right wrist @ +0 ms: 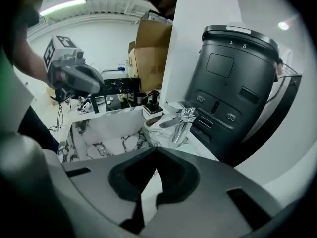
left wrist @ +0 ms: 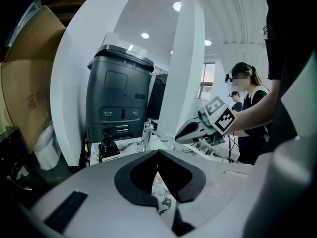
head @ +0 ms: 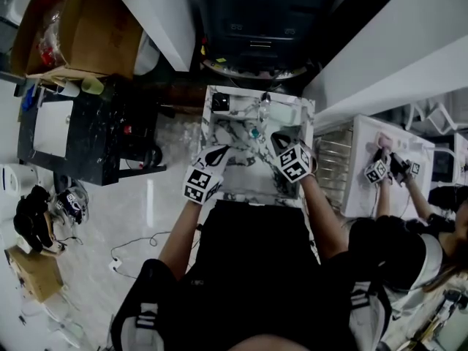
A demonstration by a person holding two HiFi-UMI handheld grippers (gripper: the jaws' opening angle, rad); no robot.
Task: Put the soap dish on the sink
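Person stood at the sink (head: 252, 194), both tools hovering over the basin. Left gripper (left wrist: 158, 153) had its jaws pinched together, nothing between them, only marble showing through the slit. Right gripper (right wrist: 156, 151) was the same: tips meeting, empty. What looked like the soap dish (right wrist: 152, 124), a small round bowl with a brownish inside, sat on the back ledge, just beside the faucet (right wrist: 181, 119) and in front of the dispenser (right wrist: 153, 101). Neither gripper touched it. So the dish seemed to be on the sink already, or at least was not in hand.

Risks from here, as I judged them:
- Reaching back in with pinched tips could nudge the dish off the ledge into the basin.
- The ledge was crowded, so a jaw could clip the faucet spout or tip the dispenser.
- A grab on the curved rim could slip on the smooth bowl.
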